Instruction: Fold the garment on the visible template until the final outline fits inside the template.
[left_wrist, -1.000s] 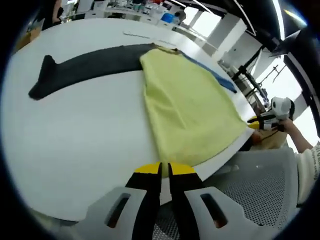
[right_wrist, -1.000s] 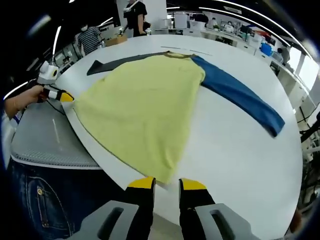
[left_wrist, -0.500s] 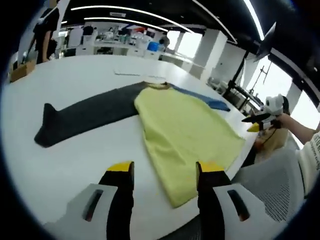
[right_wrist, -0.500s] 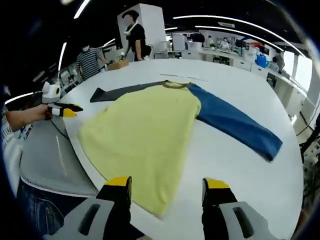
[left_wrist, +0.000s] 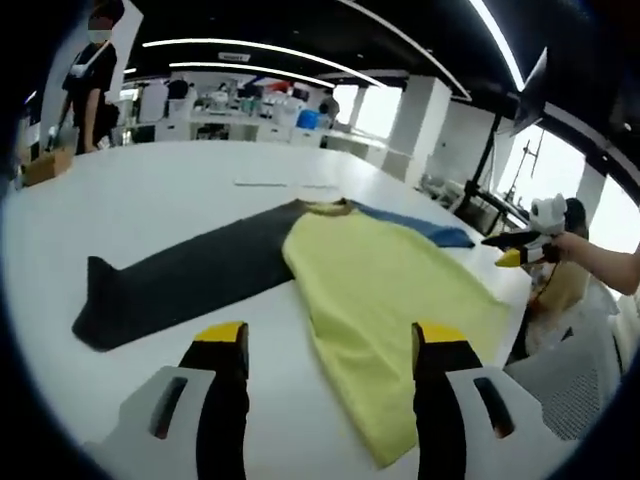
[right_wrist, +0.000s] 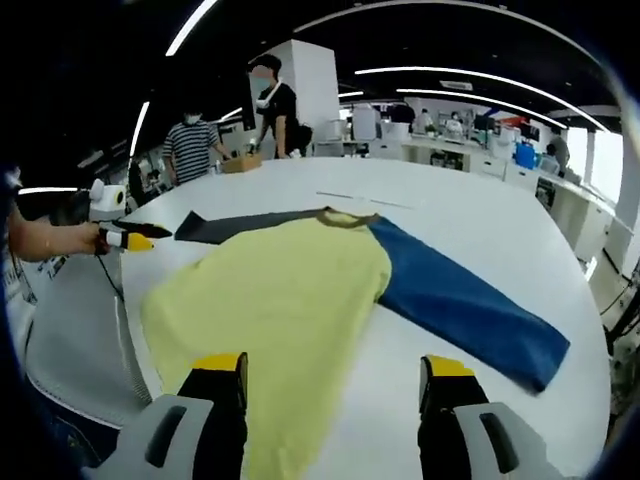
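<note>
Both grippers are up off the white surface (left_wrist: 150, 210) right now, jaws spread wide and holding nothing. The left gripper (left_wrist: 330, 340) looks along the garment (left_wrist: 390, 300) from its dark side; the right gripper (right_wrist: 330, 365) looks from the blue side.

The garment lies flat on the surface: a soft yellow body with two long sleeves stretched out to either side. In the left gripper view the charcoal sleeve (left_wrist: 190, 280) runs long and tapering toward the near left, its cuff end squared off, while the blue sleeve (left_wrist: 420, 225) is just a thin strip past the yellow. The right gripper view turns that around: the blue sleeve (right_wrist: 460, 310) is a broad, matte band reaching to the right, and the charcoal one (right_wrist: 250, 225) is a narrow sliver at the far left.

The yellow hem hangs near the surface's rounded edge. The right gripper view also takes in two people (right_wrist: 230, 125) standing at the far side.
</note>
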